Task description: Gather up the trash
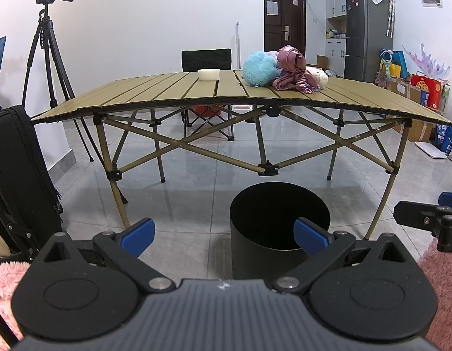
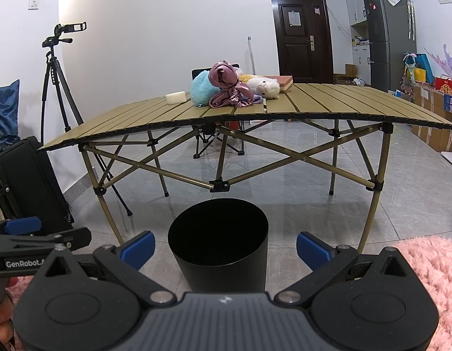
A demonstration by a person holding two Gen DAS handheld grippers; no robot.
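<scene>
A black cylindrical bin stands on the tiled floor in front of a folding slatted table. On the table lie a small white block, a blue plush, a crumpled pink satin cloth and a white plush. My left gripper is open and empty, low above the floor, left of the bin. My right gripper is open and empty, facing the bin's mouth. Each gripper shows at the edge of the other's view.
A black suitcase and a camera tripod stand at the left. A folding chair is behind the table. Pink fluffy rug lies at the right. Boxes and a fridge line the far right wall.
</scene>
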